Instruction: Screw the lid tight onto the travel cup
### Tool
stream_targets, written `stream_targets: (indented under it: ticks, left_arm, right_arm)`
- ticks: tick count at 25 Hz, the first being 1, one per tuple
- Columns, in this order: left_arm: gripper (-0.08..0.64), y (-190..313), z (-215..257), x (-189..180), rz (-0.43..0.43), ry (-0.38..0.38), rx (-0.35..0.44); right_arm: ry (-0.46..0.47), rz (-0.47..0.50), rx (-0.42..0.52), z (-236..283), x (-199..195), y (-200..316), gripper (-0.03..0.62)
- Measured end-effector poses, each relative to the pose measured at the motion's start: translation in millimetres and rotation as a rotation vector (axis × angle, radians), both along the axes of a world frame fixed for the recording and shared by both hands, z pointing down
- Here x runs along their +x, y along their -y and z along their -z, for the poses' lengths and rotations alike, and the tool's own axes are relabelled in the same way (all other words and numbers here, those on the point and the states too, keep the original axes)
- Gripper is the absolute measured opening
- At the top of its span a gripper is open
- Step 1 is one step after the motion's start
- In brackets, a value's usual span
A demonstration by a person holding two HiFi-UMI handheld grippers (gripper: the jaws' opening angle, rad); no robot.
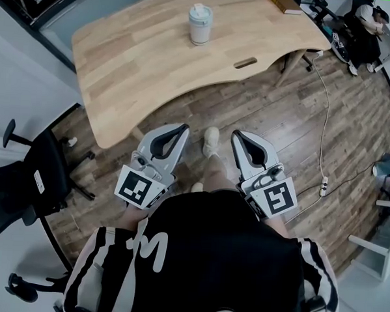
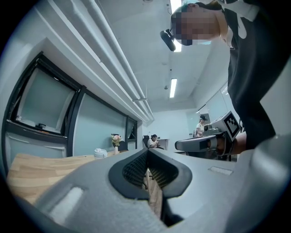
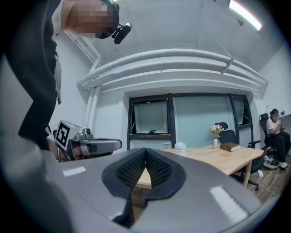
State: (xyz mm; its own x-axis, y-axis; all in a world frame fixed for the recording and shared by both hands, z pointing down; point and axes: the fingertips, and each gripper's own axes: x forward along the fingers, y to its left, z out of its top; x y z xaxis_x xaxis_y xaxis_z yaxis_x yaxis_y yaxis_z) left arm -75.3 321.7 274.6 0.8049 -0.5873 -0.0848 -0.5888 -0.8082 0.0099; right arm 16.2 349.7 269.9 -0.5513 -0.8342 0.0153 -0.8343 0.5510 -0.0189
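A pale travel cup [image 1: 200,23] with its lid on stands upright on the far part of the light wooden table [image 1: 141,58]. It shows small in the left gripper view [image 2: 100,153] and in the right gripper view [image 3: 180,146]. My left gripper [image 1: 182,128] and right gripper [image 1: 236,135] are held side by side near my body, over the wooden floor and well short of the table edge. Both are shut with nothing between their jaws. Each gripper view looks level along its own shut jaws, left gripper [image 2: 148,152] and right gripper [image 3: 145,151].
A black office chair [image 1: 24,176] stands at the left. A white cable and power strip [image 1: 323,185] lie on the floor at the right. A book [image 3: 230,147] and a vase of flowers [image 3: 215,136] sit at the table's far end. A person [image 3: 275,132] sits beyond.
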Motion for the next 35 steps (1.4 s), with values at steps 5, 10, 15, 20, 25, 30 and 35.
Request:
stream_targets:
  ticks: [5, 10, 15, 20, 25, 30, 35]
  left_arm:
    - [0.000, 20.6, -2.4, -0.1, 0.012, 0.004, -0.010]
    - [0.000, 42.4, -8.7, 2.4, 0.023, 0.012, -0.022]
    - [0.000, 72.0, -10.9, 7.8, 0.037, 0.010, -0.031]
    - [0.000, 102.9, -7.6, 13.7, 0.048, 0.010, -0.021]
    - [0.000, 130.3, -4.6, 21.8, 0.054, 0.012, -0.014]
    - [0.000, 154.7, -2.3, 28.8, 0.065, 0.015, -0.014]
    - [0.000, 179.5, -1.6, 33.5, 0.075, 0.014, -0.023]
  right_arm:
    - [0.015, 0.018, -0.007, -4.2, 0.0, 22.0, 0.002]
    - [0.010, 0.035, -0.016, -8.1, 0.6, 48.4, 0.002]
    - [0.012, 0.047, -0.015, -8.5, 7.2, 78.6, 0.002]
    - [0.009, 0.051, -0.015, -9.2, 15.3, 109.6, 0.002]
    - [0.018, 0.052, -0.009, -7.2, 25.5, 137.8, 0.002]
    - [0.022, 0.060, -0.010, -6.4, 34.1, 163.2, 0.002]
    - [0.024, 0.071, -0.019, -5.6, 39.1, 187.9, 0.002]
